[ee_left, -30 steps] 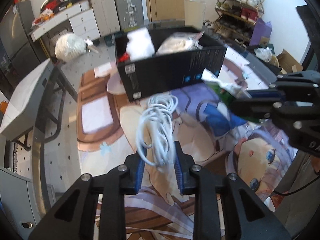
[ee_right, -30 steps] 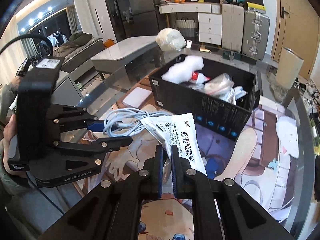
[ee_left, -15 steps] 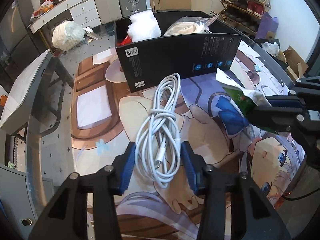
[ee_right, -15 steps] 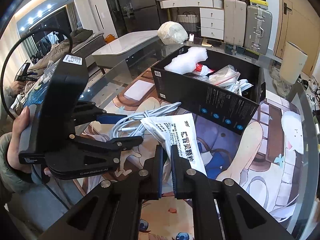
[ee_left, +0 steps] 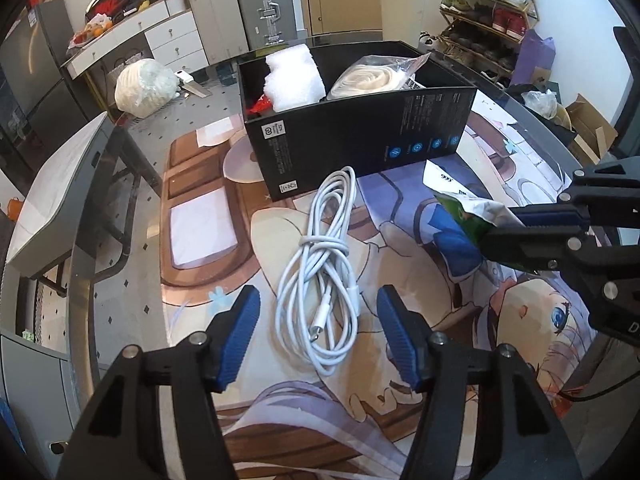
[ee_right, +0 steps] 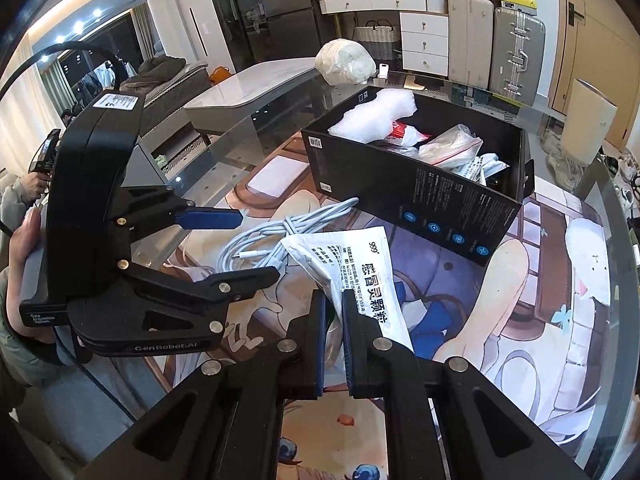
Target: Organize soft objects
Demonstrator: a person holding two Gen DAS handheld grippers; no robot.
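Left wrist view: the black box [ee_left: 360, 136] already has a white foam wad [ee_left: 294, 78] and a bagged cream bundle [ee_left: 366, 80] inside, so it's partly done, I'd say. The white cable [ee_left: 324, 276] lies on the printed mat [ee_left: 200, 240] in front of the box, between the left gripper [ee_left: 314, 334] pads, untouched; the jaws are opening. A second ago they pinched it in the air.

Right wrist view: the right gripper [ee_right: 334, 332] is clamped on the white medicine sachet [ee_right: 360, 264], held just above the mat beside the cable, same as before. Both still need boxing.
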